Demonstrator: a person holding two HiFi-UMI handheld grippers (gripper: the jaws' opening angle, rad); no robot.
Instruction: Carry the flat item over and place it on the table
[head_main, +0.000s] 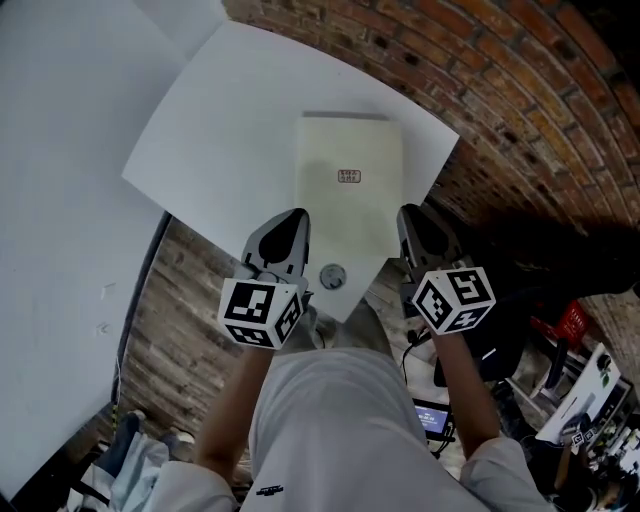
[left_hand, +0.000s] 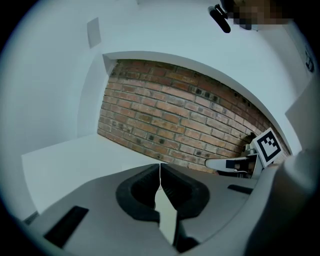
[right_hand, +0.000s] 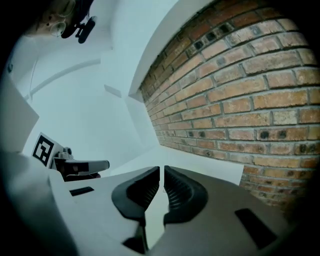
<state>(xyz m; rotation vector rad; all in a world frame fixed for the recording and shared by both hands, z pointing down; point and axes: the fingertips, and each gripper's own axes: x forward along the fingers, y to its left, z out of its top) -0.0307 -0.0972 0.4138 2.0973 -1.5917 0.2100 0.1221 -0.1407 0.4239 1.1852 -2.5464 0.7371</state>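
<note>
Left tongs and right tongs were clamped on the envelope's 9 and 3 o'clock edges above the tabletop; best plan was keeping it level and lowering together.

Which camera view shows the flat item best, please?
The head view: it shows the cream face of the flat item and its label. Each gripper view shows only a thin edge between its jaws.
</note>
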